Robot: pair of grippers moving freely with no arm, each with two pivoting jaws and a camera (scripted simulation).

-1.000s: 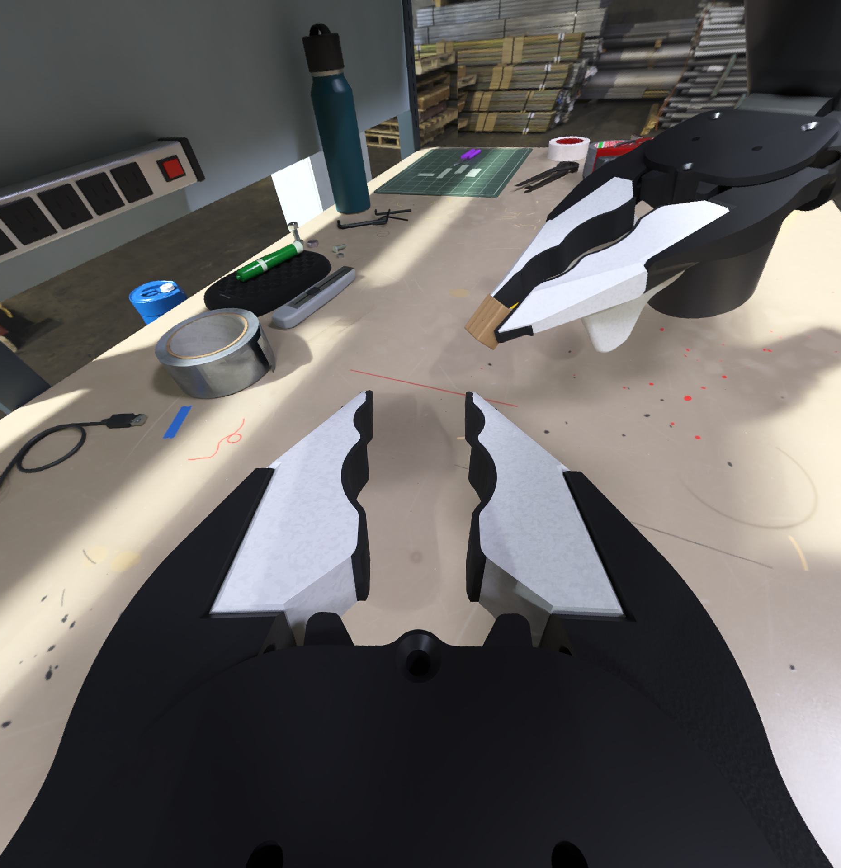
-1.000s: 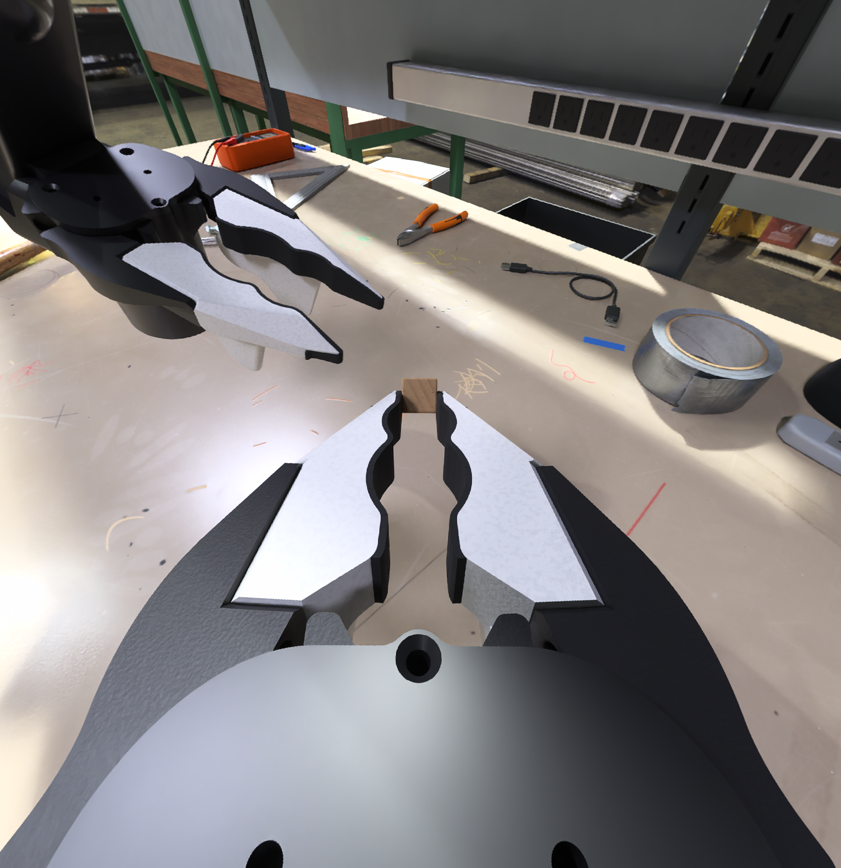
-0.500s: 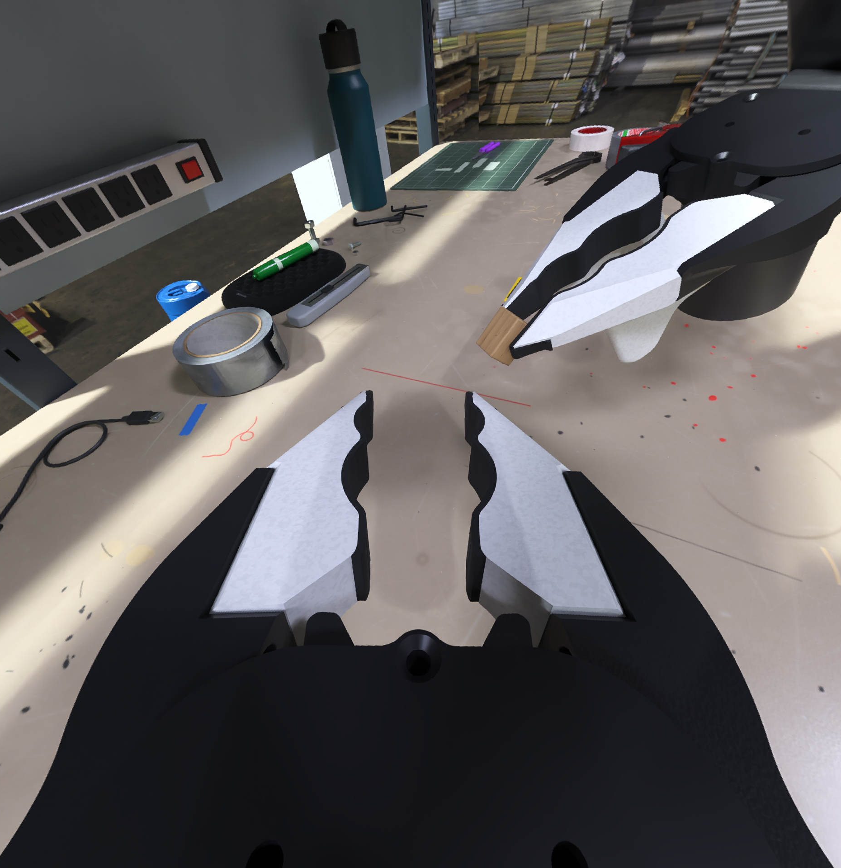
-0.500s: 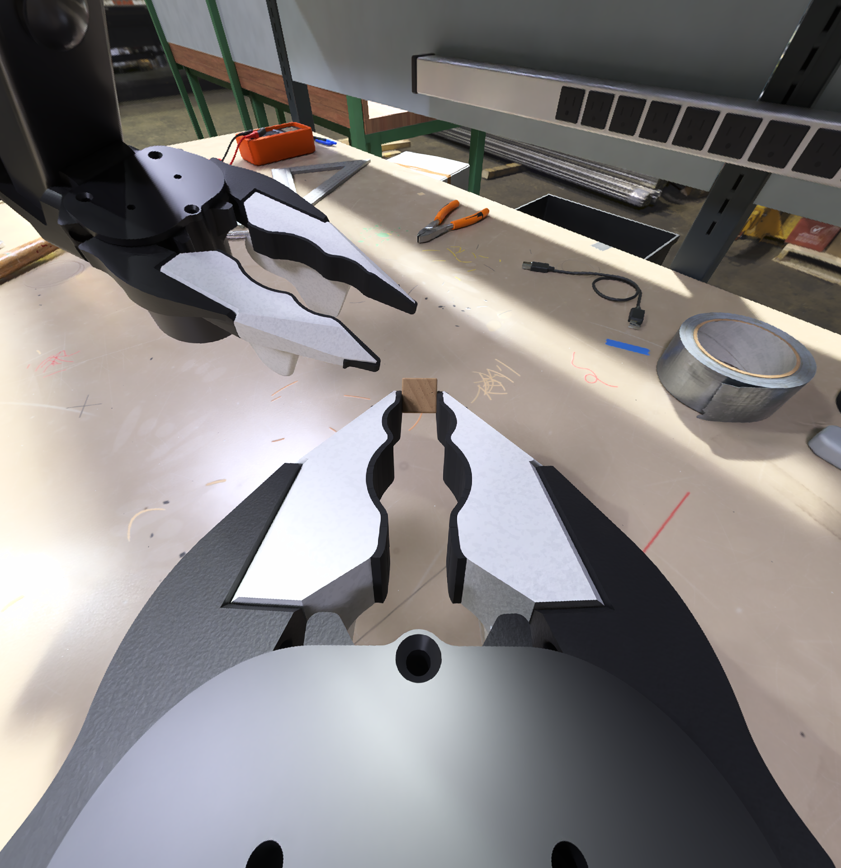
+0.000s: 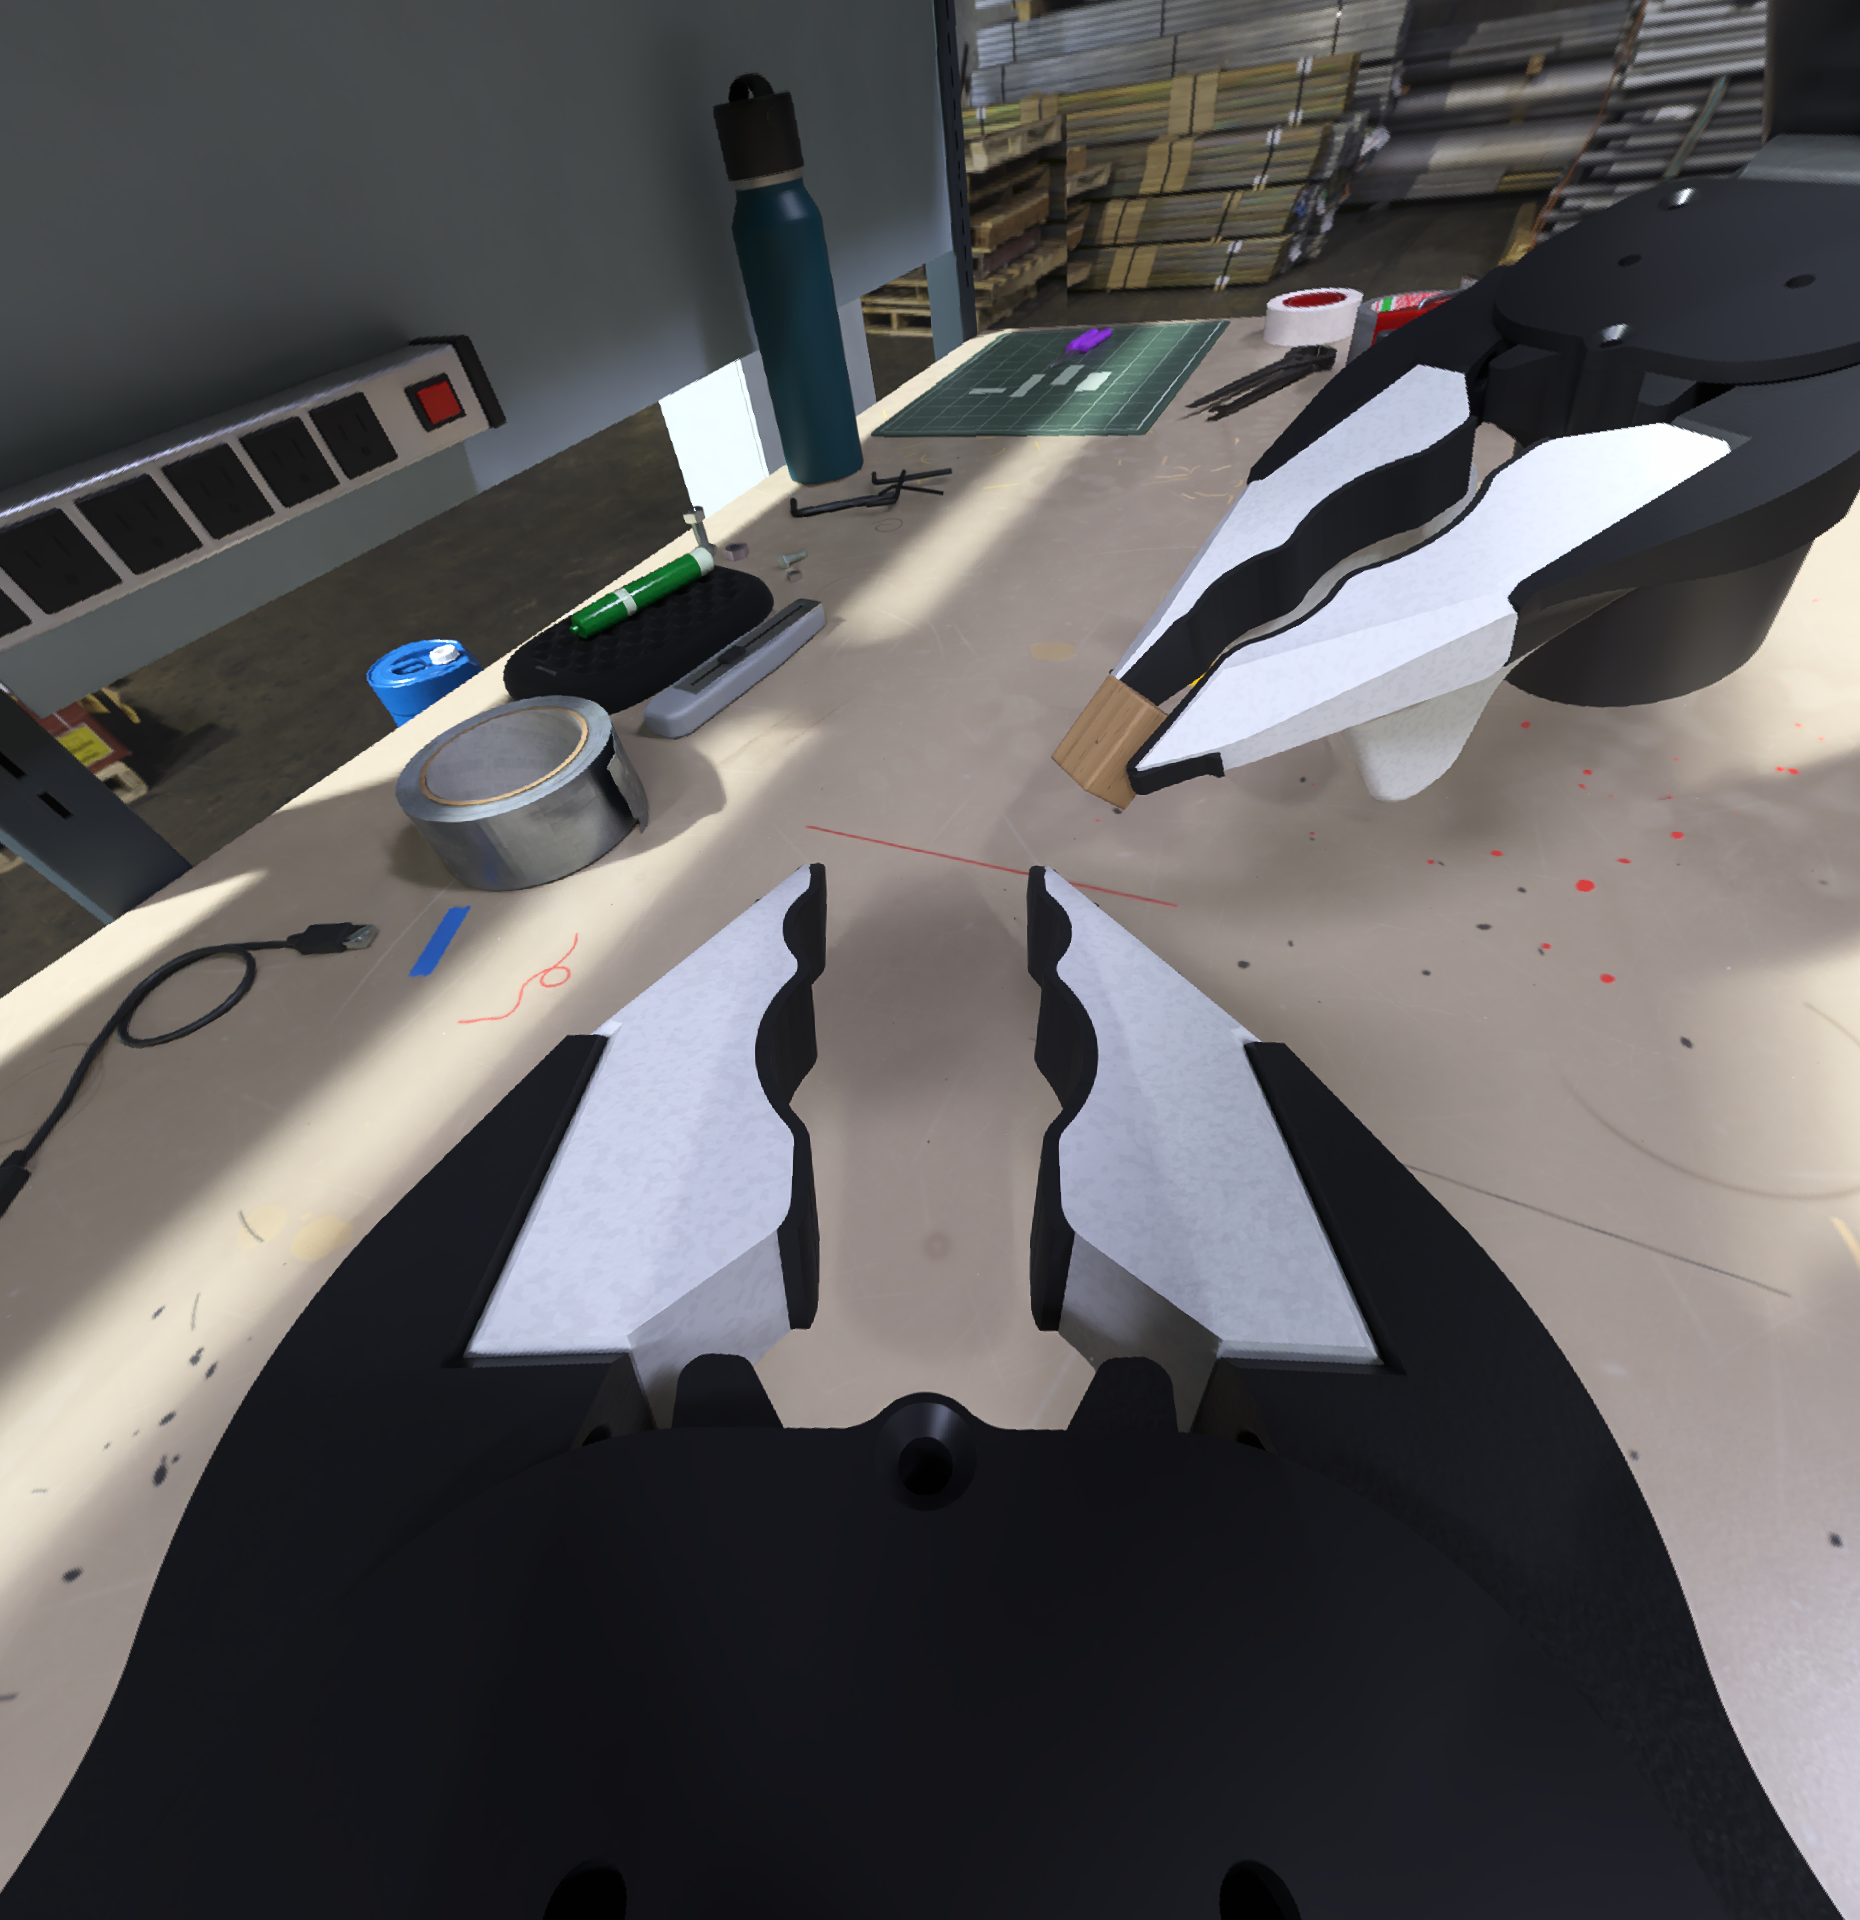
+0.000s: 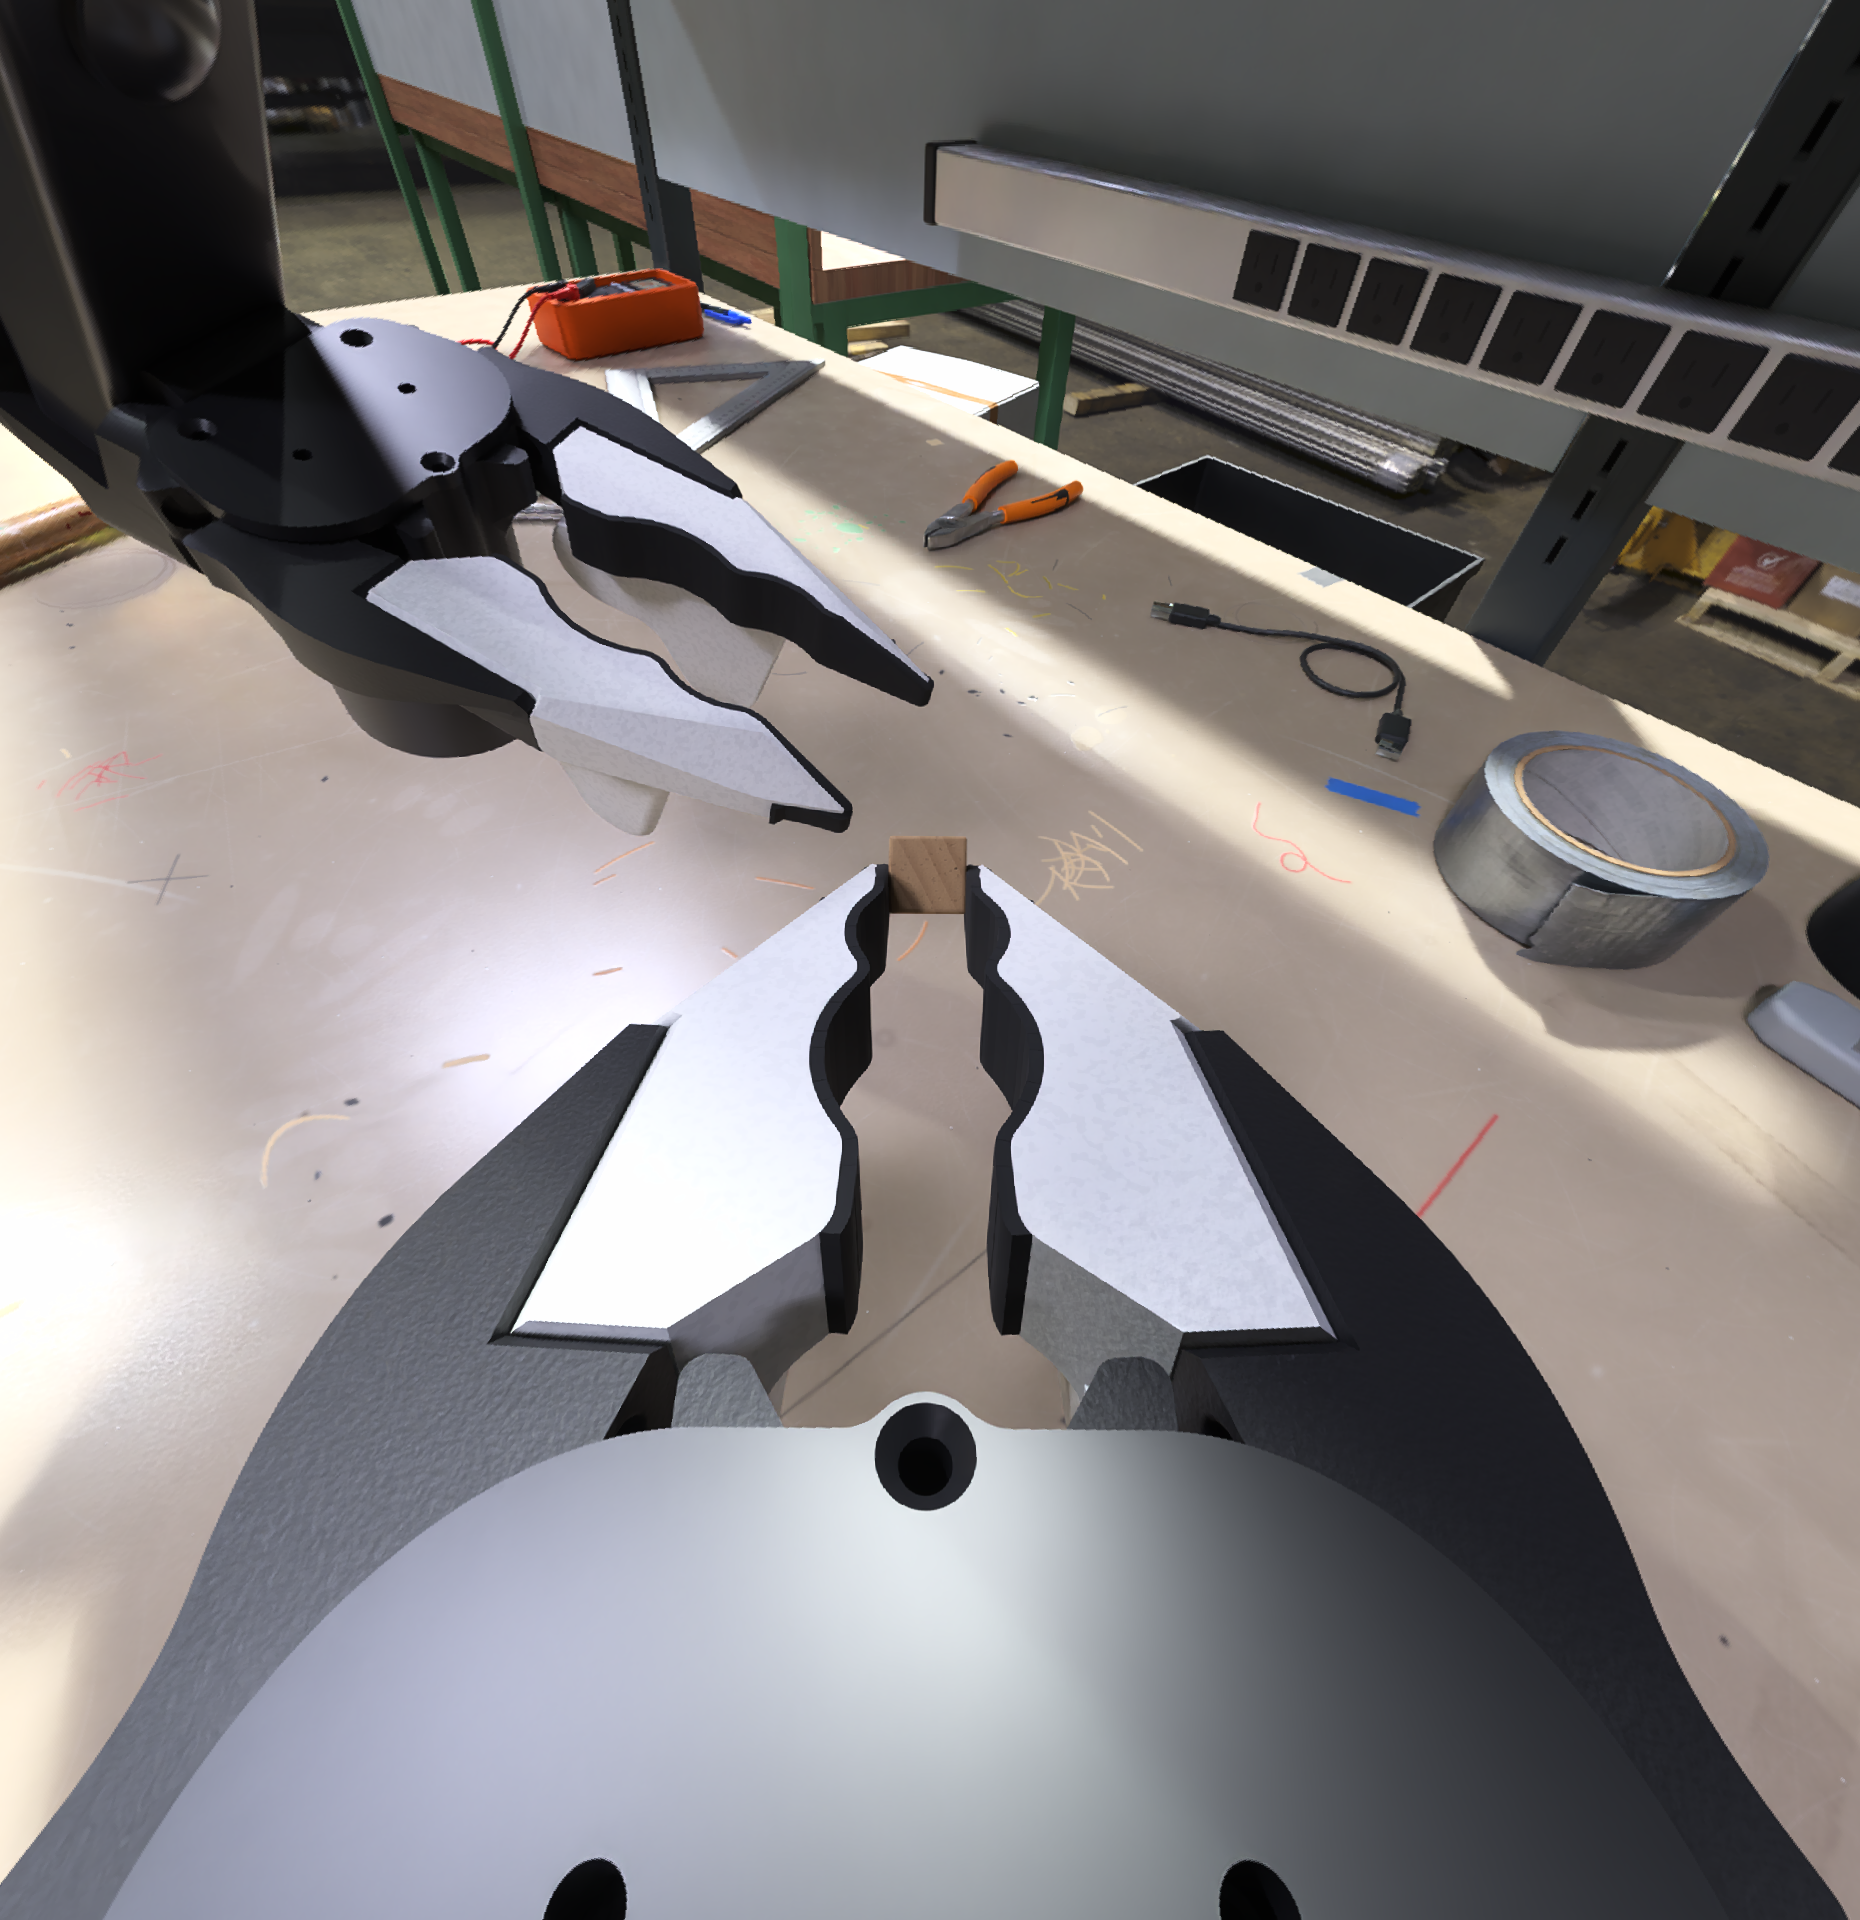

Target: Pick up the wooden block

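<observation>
The small wooden block [image 6: 927, 875] is pinched between the tips of my right gripper [image 6: 927, 883], which is shut on it and holds it above the workbench. In the left wrist view the same block [image 5: 1102, 740] shows at the tips of the right gripper [image 5: 1165, 727], off the table at the upper right. My left gripper [image 5: 926, 878] is open and empty, hovering over the bench. In the right wrist view the left gripper [image 6: 884, 743] hangs open just left of the block, apart from it.
A silver tape roll [image 5: 521, 790], black cable [image 5: 157, 1008], grey utility knife [image 5: 734, 670], black pad with green marker [image 5: 640, 623], blue bottle [image 5: 791, 301] and green mat [image 5: 1056, 379] lie on the bench [image 5: 1528, 1091]. Orange pliers [image 6: 999, 504] and an orange meter [image 6: 614, 312] lie farther off.
The right gripper has risen with the block held in its tips. The left gripper has lifted and shifted a little; its jaws stay open.
</observation>
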